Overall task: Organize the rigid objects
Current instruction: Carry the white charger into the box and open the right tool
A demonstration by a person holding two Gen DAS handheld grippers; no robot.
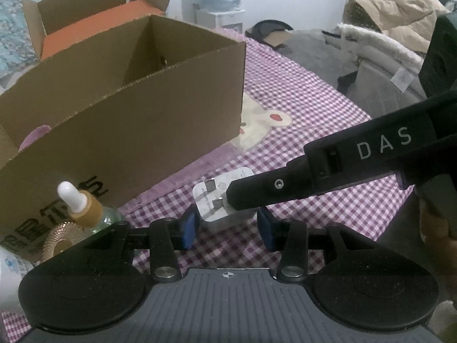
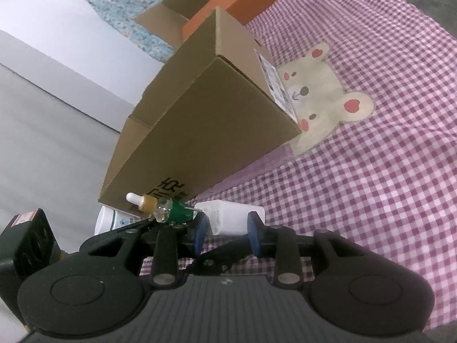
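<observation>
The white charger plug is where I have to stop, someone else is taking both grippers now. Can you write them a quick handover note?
Left gripper: open, its fingers on either side of the white charger plug, not closed on it.
Right gripper: open, reaching at the same plug from the other side; its finger tip sits by the prongs.
The plug lies on the checked blanket beside the open cardboard box.
The dropper bottle, gold disc and white jar also wait outside the box.
Done: unclear, the box's contents are mostly hidden.
Left: likely grip the plug and box it, then the rest.

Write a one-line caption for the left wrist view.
Both claws, left and right, meet at a white plastic plug adapter on purple checked fabric, beside an open brown cardboard box.
</observation>
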